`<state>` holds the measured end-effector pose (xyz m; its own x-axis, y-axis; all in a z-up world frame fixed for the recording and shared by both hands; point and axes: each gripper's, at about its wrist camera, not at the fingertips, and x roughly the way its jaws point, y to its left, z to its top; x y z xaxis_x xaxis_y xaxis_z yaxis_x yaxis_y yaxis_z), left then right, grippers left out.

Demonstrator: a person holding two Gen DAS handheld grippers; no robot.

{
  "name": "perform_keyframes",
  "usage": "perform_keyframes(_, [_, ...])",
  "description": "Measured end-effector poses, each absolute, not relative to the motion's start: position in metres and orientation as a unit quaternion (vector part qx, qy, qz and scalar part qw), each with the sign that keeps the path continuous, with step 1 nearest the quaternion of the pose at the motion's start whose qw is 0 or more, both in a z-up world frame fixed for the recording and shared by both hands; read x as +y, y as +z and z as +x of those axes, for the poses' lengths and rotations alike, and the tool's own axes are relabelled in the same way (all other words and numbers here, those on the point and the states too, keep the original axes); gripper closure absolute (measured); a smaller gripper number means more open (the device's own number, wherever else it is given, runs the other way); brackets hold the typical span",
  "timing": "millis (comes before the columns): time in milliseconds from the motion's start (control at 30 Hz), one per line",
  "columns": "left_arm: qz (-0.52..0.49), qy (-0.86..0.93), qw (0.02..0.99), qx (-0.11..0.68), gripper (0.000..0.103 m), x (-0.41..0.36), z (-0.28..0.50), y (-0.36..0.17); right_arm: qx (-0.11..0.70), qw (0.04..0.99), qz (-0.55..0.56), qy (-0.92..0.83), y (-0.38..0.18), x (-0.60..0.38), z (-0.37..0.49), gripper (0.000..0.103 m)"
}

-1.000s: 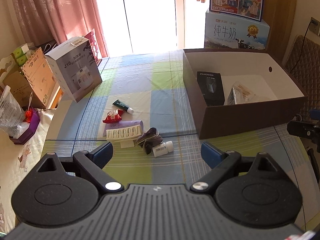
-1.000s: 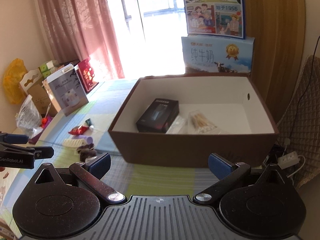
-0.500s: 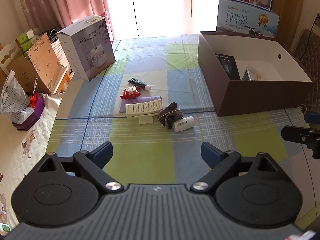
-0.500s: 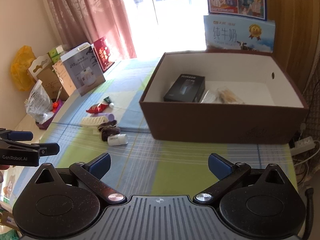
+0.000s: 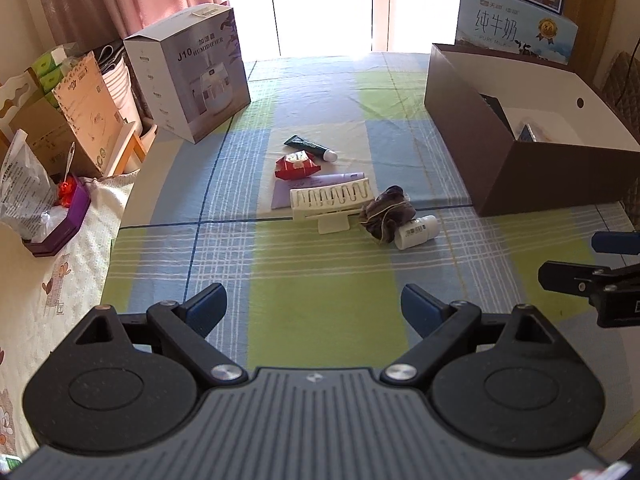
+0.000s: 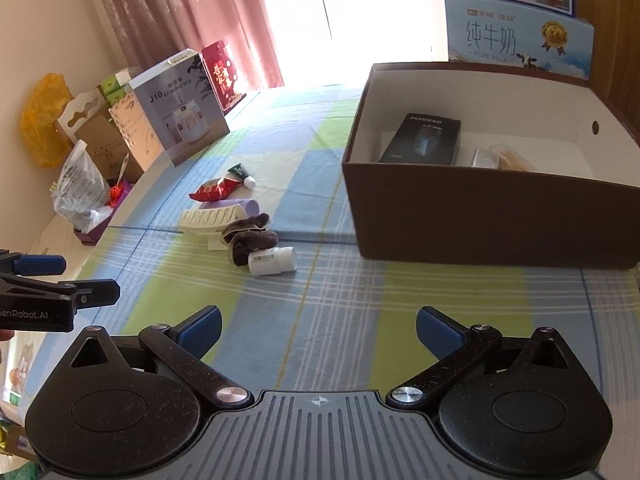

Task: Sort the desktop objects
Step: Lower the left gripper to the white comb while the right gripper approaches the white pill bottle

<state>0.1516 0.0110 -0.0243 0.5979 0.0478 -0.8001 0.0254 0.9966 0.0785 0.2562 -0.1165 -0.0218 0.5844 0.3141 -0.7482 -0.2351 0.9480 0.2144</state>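
Observation:
Loose items lie mid-table on the checked cloth: a dark green tube (image 5: 311, 147), a red packet (image 5: 297, 165), a lilac tube (image 5: 316, 190) under a cream ridged rack (image 5: 332, 199), a brown cloth bundle (image 5: 387, 212) and a white bottle (image 5: 416, 232) on its side. A brown box (image 6: 492, 216) at the right holds a black carton (image 6: 422, 139) and a clear bag (image 6: 500, 159). My left gripper (image 5: 314, 306) is open, well short of the items. My right gripper (image 6: 318, 330) is open too, near the table's front, below the box.
A grey humidifier carton (image 5: 188, 80) stands at the table's far left, with a red gift bag (image 6: 222, 74) behind it. Cardboard boxes (image 5: 64, 120) and a plastic bag (image 5: 24, 196) crowd the left side off the table. A milk carton (image 6: 516, 46) sits behind the brown box.
Both grippers have pulled back and up from the table; the items and box look farther away. Each gripper now shows at the edge of the other's view. Both stay open.

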Motion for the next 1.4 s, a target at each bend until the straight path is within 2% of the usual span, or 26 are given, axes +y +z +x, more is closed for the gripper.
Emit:
perform_keyframes(200, [0.051, -0.007, 0.894, 0.445, 0.014, 0.03, 0.172, -0.041, 0.429, 0.89, 0.038, 0.151, -0.041, -0.092, 0.272, 0.004])
perform_keyframes(533, [0.065, -0.03, 0.886, 0.458, 0.018, 0.054, 0.213, -0.069, 0.424, 0.891, 0.024, 0.158, -0.069, -0.056, 0.304, 0.029])
perform_keyframes(967, [0.094, -0.071, 0.879, 0.461, 0.02, 0.056, 0.249, -0.09, 0.436, 0.888, -0.011, 0.147, -0.103, -0.026, 0.339, 0.041])
perform_keyframes(1100, [0.112, -0.083, 0.878, 0.459, 0.02, 0.054, 0.256, -0.094, 0.437, 0.887, -0.015, 0.151, -0.11, -0.025, 0.344, 0.058])
perform_keyframes(1400, [0.182, -0.147, 0.87, 0.433, 0.02, 0.035, 0.264, -0.099, 0.453, 0.882, 0.001, 0.128, -0.107, -0.057, 0.332, 0.059])
